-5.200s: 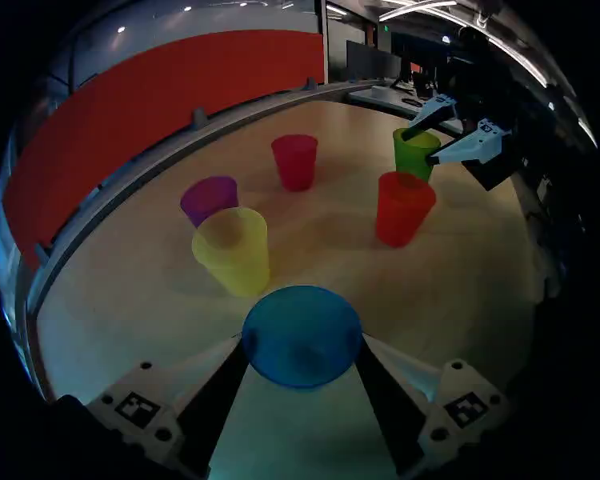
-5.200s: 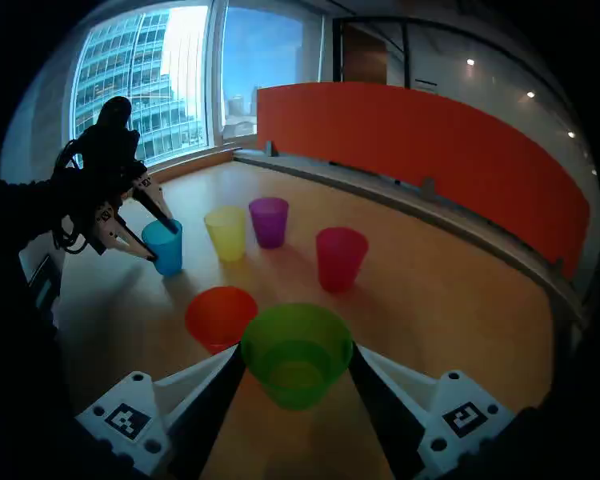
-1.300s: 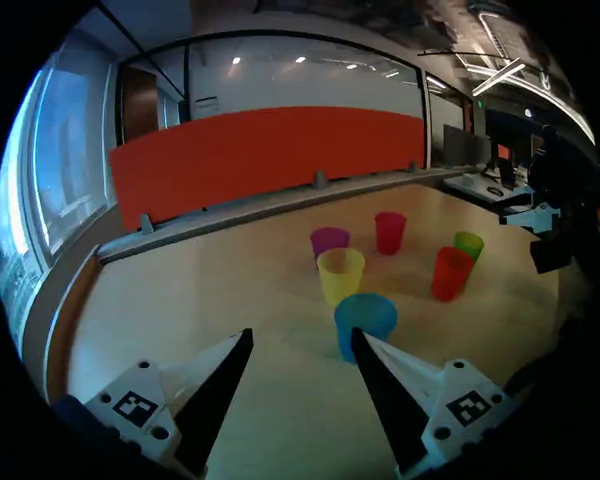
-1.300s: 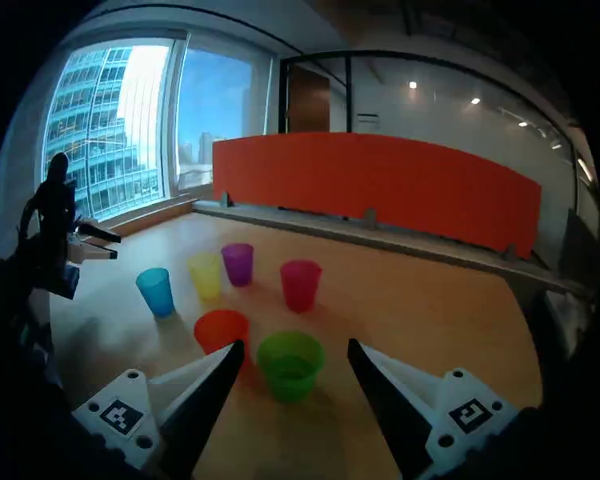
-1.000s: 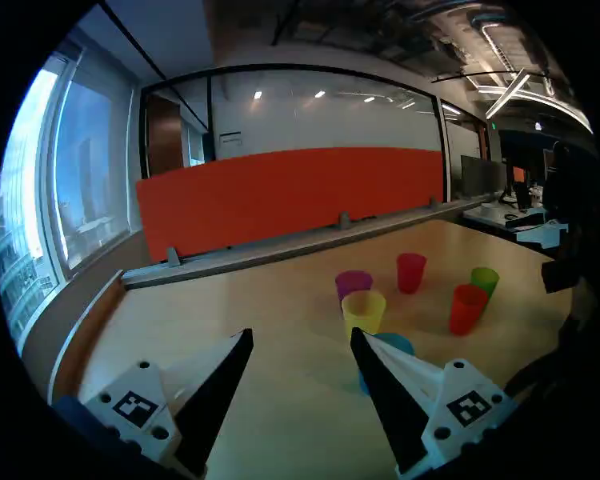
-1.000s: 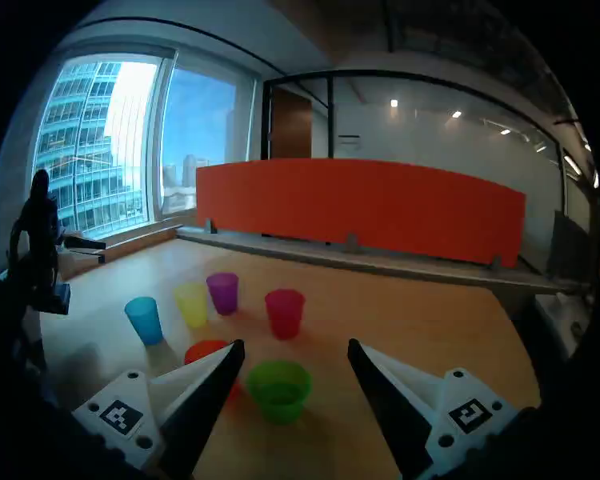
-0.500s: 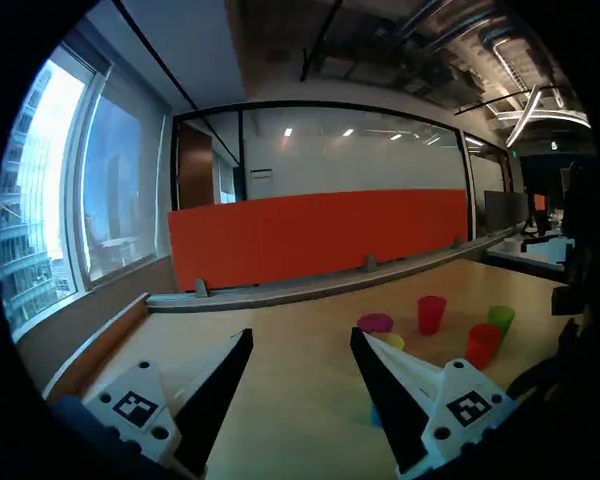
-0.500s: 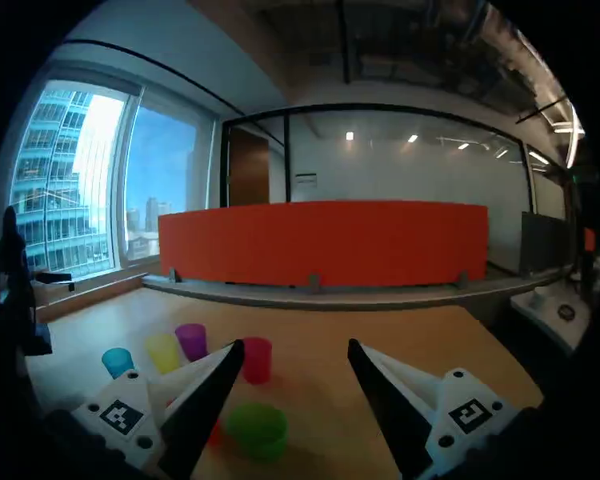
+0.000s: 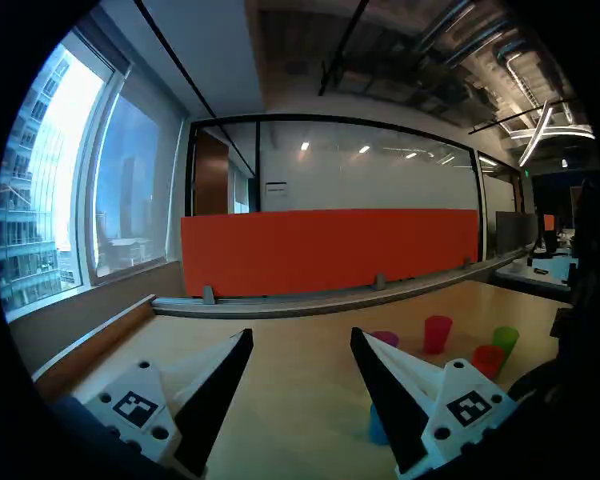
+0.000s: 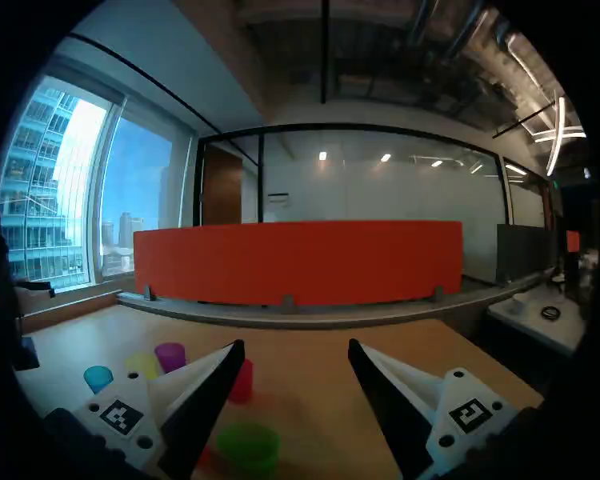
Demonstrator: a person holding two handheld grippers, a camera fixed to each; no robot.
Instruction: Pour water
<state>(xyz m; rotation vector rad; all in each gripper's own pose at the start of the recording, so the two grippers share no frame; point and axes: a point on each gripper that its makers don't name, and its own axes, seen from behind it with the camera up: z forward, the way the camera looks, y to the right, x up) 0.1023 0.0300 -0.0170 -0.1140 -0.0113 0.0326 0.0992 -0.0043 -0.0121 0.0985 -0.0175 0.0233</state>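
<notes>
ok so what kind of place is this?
Probably a high-rise office: a long pale wooden desk with an orange divider panel, a glass partition wall behind it, and tall windows facing city towers.

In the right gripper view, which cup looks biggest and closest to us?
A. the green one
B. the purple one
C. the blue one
A: the green cup sits lowest and largest, near the right gripper, while the blue cup and purple cup look smaller, farther back on the table.
</notes>
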